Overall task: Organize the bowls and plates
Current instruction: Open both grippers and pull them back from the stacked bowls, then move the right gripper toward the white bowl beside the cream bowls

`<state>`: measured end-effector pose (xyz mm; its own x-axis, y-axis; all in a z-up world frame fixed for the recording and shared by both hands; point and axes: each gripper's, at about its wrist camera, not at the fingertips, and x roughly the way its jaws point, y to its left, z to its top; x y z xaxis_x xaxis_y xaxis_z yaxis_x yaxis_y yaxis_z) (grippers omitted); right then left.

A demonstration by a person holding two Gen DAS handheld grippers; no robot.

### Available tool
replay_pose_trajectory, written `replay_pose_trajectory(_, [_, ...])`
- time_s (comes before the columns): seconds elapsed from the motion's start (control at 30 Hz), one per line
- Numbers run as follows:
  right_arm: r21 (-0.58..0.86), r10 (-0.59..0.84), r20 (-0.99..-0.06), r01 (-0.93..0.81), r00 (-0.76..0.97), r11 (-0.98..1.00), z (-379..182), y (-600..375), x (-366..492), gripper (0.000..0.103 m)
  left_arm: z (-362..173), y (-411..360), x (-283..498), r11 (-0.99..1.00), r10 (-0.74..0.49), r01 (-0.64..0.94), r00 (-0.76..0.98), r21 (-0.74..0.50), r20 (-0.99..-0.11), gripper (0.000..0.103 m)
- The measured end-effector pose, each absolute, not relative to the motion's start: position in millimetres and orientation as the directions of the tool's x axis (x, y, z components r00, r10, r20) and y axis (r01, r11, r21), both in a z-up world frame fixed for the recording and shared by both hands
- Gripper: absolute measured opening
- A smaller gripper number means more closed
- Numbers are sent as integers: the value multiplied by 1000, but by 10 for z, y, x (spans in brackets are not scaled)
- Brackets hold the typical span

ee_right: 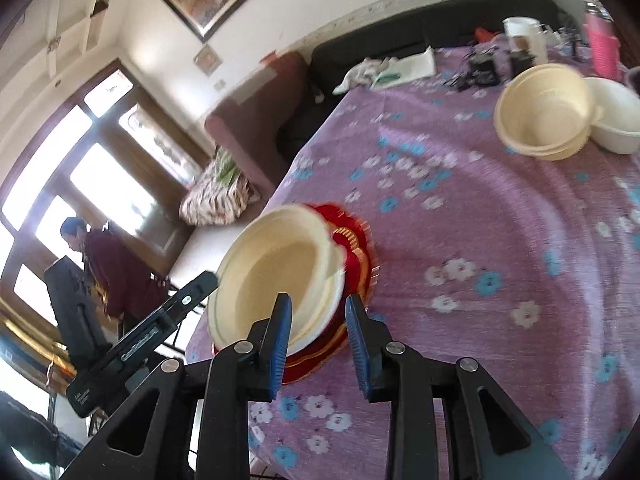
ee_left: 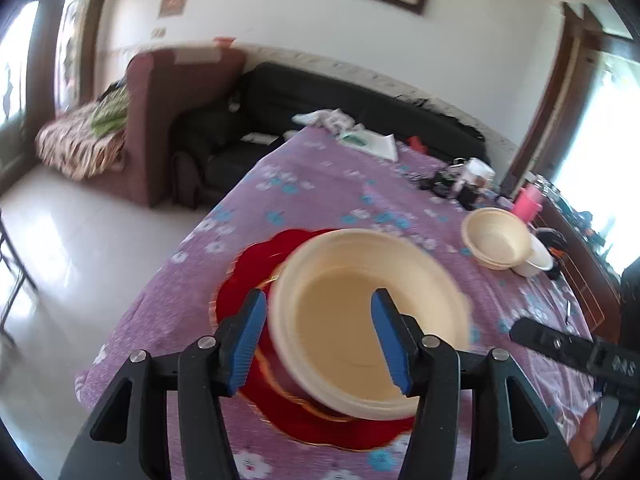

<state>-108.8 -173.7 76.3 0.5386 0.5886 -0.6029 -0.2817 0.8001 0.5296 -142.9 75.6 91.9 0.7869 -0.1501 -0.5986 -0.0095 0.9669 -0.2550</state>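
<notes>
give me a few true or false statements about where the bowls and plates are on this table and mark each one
1. The large cream plastic bowl sits on the red scalloped plate. True.
2. The left gripper is clamped on a bowl. False: its jaws are open, astride the bowl's near rim.
3. Stacked ribbed cream bowls stand beside a white bowl. True.
4. The purple floral tablecloth is plain green. False: purple with flowers.
5. The right gripper holds the red plate. False: it is open and holds nothing.
</notes>
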Motion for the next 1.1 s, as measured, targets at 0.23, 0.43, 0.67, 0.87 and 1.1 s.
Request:
replay_pose_trajectory(0.23, [464,408,-561,-135,720,876,776,-2512,-1157,40,1082,-117,-1664,974,-229,196,819,-118,-526,71])
replay_pose_trajectory(0.43, [473,266,-568,44,778,880,520,-3331,-1170,40,815,-1067,-1787,903,-365,429,723,-33,-586,74])
replay_pose_trajectory(0.67, [472,142,-599,205,788,857,214,-4041,-1262,40,366,-1728,-1664,854,-355,518,644,46,-678,74])
replay_pose_trajectory(0.87, [526,174,-574,198,800,827,152,-4215,-1315,40,240,-1966,-1340,858,-315,507,640,77,-701,75])
replay_pose_trajectory(1.1, [528,181,-588,205,788,824,109,-4182,-1282,40,178,-1936,-624,922,-281,384,569,-52,-773,75])
